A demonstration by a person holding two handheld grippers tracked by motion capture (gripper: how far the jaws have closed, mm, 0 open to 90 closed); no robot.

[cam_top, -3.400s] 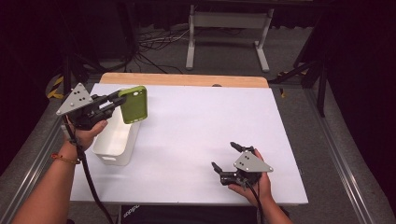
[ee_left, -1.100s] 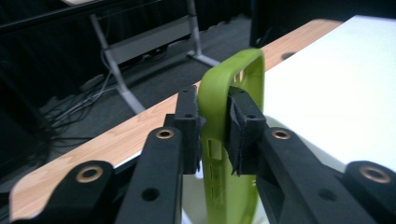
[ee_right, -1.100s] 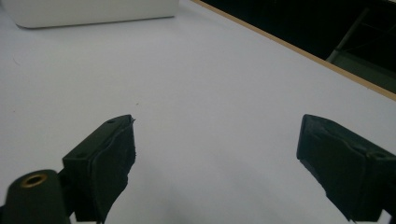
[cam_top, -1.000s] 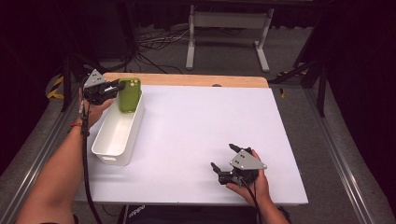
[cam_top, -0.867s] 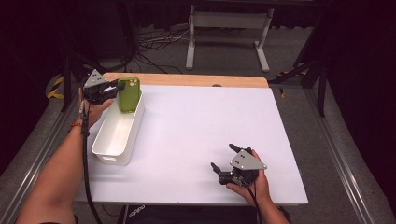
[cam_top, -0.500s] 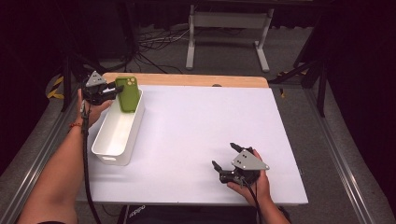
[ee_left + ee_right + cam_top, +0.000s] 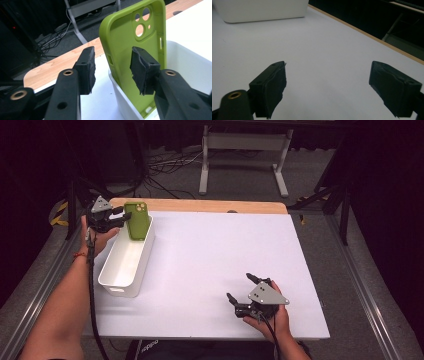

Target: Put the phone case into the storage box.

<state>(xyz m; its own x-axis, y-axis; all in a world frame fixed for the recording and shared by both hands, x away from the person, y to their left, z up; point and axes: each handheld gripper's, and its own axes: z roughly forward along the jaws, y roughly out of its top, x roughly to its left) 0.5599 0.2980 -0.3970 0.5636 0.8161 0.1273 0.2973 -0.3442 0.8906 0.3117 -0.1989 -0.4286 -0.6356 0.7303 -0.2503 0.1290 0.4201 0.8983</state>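
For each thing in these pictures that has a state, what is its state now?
Green phone case: upright, lower end inside the bin, leaning on its far end.
White bin: open-topped, upright on the table.
Left claw: open, released from the case.
Right claw: open, holding nothing.

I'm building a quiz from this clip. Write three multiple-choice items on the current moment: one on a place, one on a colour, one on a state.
1. Where is the phone case?
A. flat on the table
B. standing in the far end of the bin
C. in the right tool

2. What colour is the case?
A. green
B. black
C. white

3. How is the left tool?
A. shut on the case
B. shut, empty
C. open

Key: 1 B, its lower end sits inside the white bin; 2 A, it looks lime green in both views; 3 C, there is a gap between the left jaw and the case.
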